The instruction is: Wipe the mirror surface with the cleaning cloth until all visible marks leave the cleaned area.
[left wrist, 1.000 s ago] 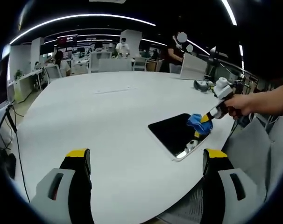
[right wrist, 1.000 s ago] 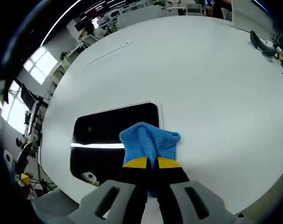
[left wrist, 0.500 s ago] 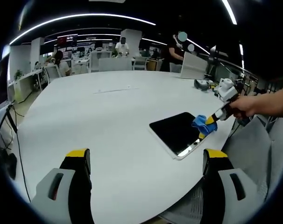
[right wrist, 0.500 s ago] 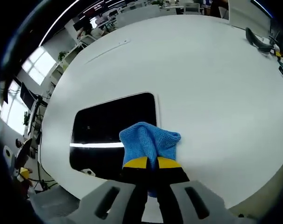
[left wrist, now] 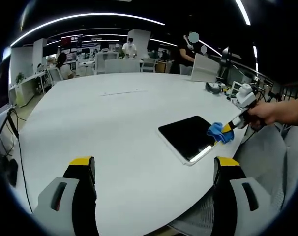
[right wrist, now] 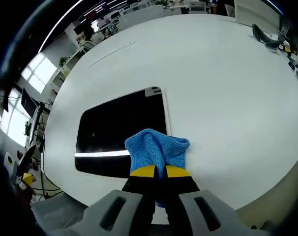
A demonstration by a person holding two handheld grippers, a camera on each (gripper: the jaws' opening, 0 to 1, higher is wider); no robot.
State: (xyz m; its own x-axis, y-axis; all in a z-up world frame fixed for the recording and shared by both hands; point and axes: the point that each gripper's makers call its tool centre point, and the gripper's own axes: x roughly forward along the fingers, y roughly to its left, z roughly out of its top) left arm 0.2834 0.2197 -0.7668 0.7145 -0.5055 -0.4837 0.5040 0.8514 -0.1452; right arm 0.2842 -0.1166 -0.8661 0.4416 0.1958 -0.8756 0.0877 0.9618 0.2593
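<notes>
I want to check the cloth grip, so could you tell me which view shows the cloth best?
The right gripper view: the blue cloth sits large and central, pinched in the right gripper, lying over the mirror edge. The left gripper view shows the cloth small and far off at the mirror's side.
</notes>
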